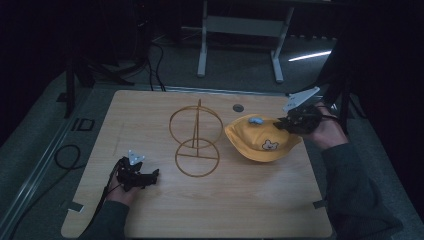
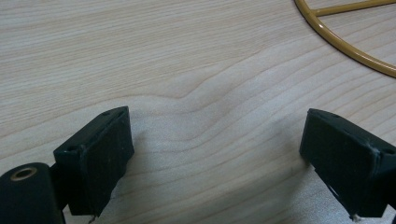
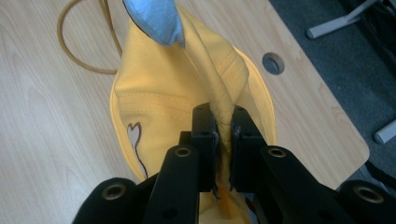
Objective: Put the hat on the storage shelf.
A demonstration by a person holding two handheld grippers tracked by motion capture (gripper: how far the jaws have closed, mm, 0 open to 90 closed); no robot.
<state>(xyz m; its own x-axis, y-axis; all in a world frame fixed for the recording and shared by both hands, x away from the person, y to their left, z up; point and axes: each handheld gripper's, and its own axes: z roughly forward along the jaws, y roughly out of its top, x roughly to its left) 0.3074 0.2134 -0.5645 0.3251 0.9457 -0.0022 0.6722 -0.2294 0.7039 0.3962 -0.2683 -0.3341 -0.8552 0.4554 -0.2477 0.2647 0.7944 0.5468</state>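
The yellow hat (image 1: pixel 260 140) sits on the right half of the table (image 1: pixel 150 210), just right of the gold wire stand (image 1: pixel 196 137), with a small bear face on the side toward me and a pale blue ear (image 1: pixel 256 120) on top. My right gripper (image 1: pixel 281 124) has its jaws pinched tight on a fold of the hat's fabric at the far right edge; in the right gripper view the yellow cloth (image 3: pixel 187 93) rises as a ridge from between the two black pads (image 3: pixel 204 140) (the blue ear (image 3: pixel 156 18) shows at the top of that ridge). Past the hat there lie the stand's ring (image 3: pixel 70 46) and a round cable hole (image 3: pixel 273 63) in the tabletop.

My left gripper (image 1: pixel 156 173) rests low on the near left of the table, well apart from the hat. Its jaws stand wide with nothing but bare wood (image 2: pixel 187 70) between them, and a curve of the stand's base ring (image 2: pixel 345 46) lies beyond its right pad (image 2: pixel 341 154).
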